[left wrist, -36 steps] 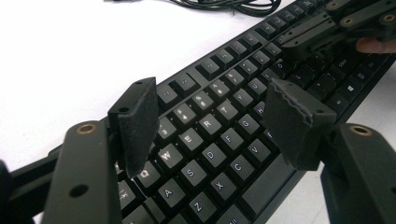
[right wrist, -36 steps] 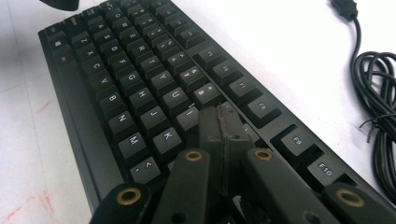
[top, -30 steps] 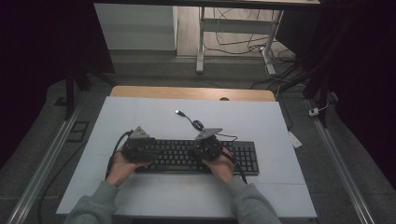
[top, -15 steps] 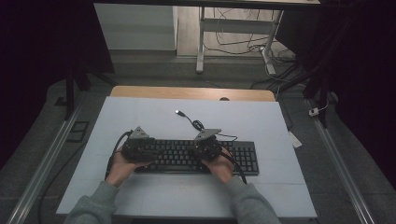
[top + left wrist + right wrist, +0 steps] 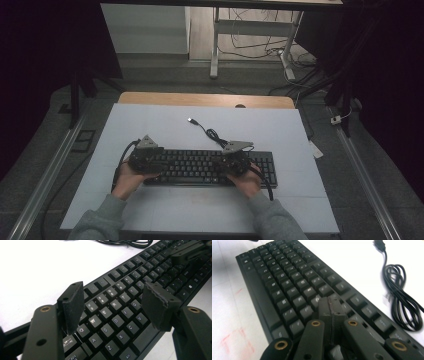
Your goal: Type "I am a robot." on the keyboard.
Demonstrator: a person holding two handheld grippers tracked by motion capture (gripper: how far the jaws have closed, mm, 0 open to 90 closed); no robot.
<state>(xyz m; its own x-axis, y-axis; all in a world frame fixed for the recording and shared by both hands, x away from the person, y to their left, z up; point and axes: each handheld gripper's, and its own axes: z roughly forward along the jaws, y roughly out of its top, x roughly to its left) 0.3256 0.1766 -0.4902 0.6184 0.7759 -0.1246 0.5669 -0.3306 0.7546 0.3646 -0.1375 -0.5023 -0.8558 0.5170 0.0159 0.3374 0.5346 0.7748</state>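
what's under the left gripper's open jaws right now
Under the left gripper, whose jaws stand open, lies the black keyboard: its Q, W, E, R and neighbouring letter keys show between the pads. The table beneath the keyboard is covered there.

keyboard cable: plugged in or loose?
Loose. The keyboard cable lies partly coiled on the table, its USB plug free on the surface, connected to nothing.
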